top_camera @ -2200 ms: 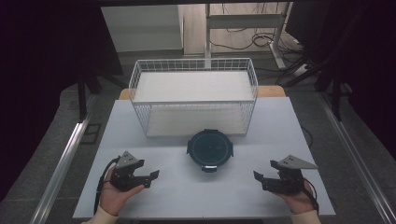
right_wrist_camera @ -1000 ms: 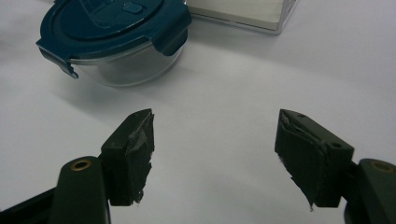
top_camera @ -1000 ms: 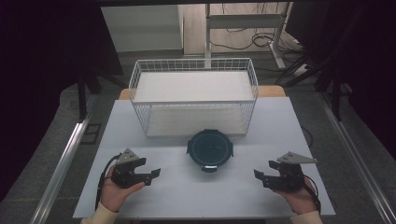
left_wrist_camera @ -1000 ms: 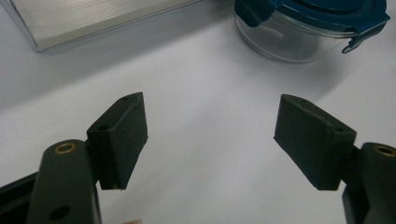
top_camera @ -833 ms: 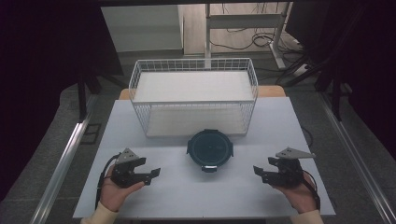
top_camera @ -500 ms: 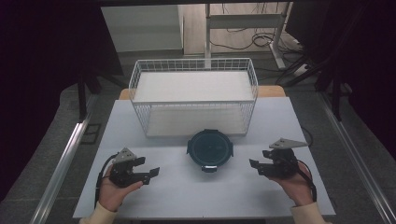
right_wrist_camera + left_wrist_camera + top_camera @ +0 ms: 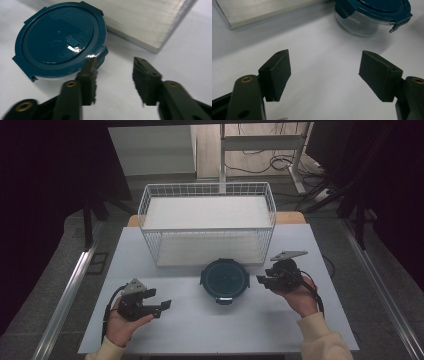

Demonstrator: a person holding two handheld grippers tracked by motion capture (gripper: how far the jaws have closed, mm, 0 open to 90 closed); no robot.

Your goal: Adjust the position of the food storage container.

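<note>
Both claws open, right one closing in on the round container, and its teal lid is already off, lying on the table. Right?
Not quite. The teal lid is on the round glass container, not lying off it: the right gripper view shows it seated on top, and the left gripper view shows its latches at the rim. The rest holds: the left claw and the right claw are both open, the right one close beside the container.

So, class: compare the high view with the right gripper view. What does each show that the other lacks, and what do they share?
High view alone: the whole wire basket, the left gripper, both hands and the floor.
Right gripper view alone: the oval tab at the centre of the lid and the right gripper from behind its open jaws.
Shared: the teal-lidded container on the white table.
</note>
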